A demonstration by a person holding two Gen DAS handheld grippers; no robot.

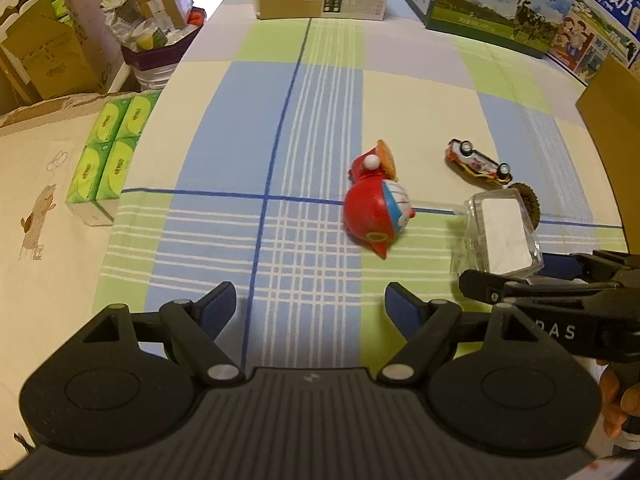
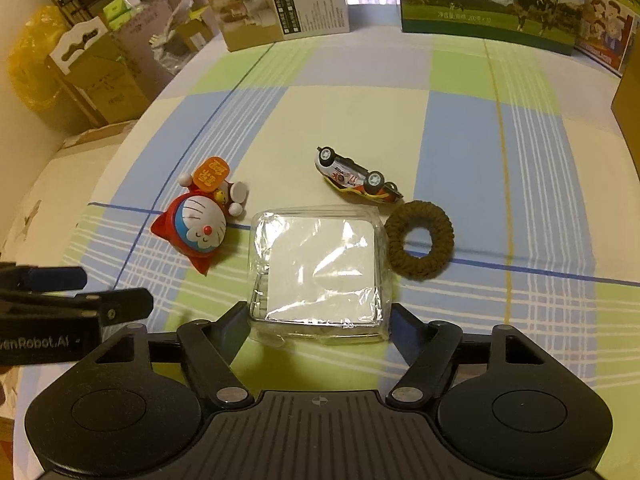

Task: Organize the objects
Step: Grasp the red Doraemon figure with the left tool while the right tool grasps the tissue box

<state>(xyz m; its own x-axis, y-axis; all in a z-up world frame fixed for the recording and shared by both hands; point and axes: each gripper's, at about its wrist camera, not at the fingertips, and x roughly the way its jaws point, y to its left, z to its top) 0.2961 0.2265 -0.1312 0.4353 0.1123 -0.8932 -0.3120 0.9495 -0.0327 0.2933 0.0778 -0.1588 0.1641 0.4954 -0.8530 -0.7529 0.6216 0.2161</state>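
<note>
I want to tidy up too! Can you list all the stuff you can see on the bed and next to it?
Cat figure: 1, red and blue, lying left of the packet.
Toy car: 1, white and orange, upside down, behind the packet.
Hair tie: 1, brown, right of the packet.
Clear packet: 1, white inside, between the right gripper's fingers.
Milk box: 1, green, far edge.
Tissue packs: 1 bundle, green, left.
Left gripper: black, open.
Right gripper: black, around the packet.
</note>
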